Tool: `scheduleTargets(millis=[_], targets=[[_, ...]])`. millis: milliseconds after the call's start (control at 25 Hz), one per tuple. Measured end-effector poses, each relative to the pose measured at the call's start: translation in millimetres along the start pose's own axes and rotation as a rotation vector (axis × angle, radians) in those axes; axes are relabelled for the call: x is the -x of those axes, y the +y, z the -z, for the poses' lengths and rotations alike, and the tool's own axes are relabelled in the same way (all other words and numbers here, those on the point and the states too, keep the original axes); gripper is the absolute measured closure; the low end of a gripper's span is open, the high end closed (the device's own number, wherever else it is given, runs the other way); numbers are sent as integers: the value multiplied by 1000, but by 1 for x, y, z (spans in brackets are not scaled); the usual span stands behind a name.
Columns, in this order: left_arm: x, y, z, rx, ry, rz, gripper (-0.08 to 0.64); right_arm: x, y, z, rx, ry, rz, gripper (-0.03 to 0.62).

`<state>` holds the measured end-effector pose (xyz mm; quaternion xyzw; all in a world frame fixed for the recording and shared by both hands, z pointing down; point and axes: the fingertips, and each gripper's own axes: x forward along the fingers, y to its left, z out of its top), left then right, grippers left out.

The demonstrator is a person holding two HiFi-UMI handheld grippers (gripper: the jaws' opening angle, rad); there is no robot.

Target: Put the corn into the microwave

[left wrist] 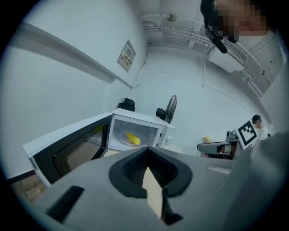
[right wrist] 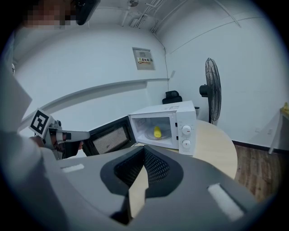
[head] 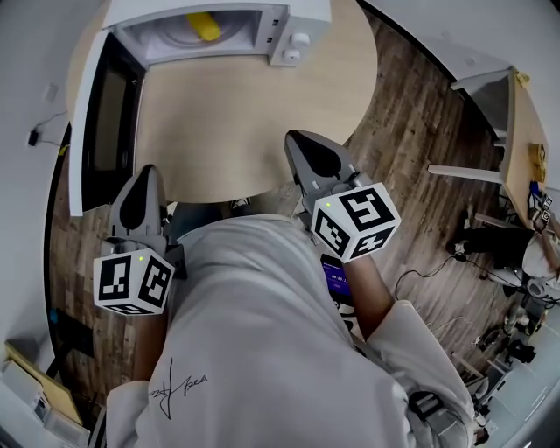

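The yellow corn [head: 204, 24] lies on the turntable inside the white microwave [head: 293, 31], whose door [head: 101, 114] stands wide open to the left. The gripper views also show the corn [left wrist: 132, 138] [right wrist: 157, 132] in the cavity. The microwave stands at the far side of a round wooden table [head: 245, 122]. My left gripper [head: 145, 175] is held at the table's near edge, shut and holding nothing. My right gripper [head: 304, 147] hovers over the near right edge, shut and holding nothing as well. Both point toward the microwave from well short of it.
A standing fan [right wrist: 212, 90] is behind the table on the right. Another desk [head: 525, 149] with clutter and cables on the wooden floor [head: 420, 227] lies to the right. Dark objects [left wrist: 128, 104] sit behind the microwave's top.
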<state>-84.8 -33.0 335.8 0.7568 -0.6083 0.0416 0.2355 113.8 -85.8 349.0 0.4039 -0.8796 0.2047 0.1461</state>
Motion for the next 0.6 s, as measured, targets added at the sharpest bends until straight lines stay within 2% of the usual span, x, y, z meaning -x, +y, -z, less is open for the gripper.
scheduleTargets(millis=[600], targets=[[-2,-5,12,-14,61,8,571,9,-1,6,11,22,16,581]])
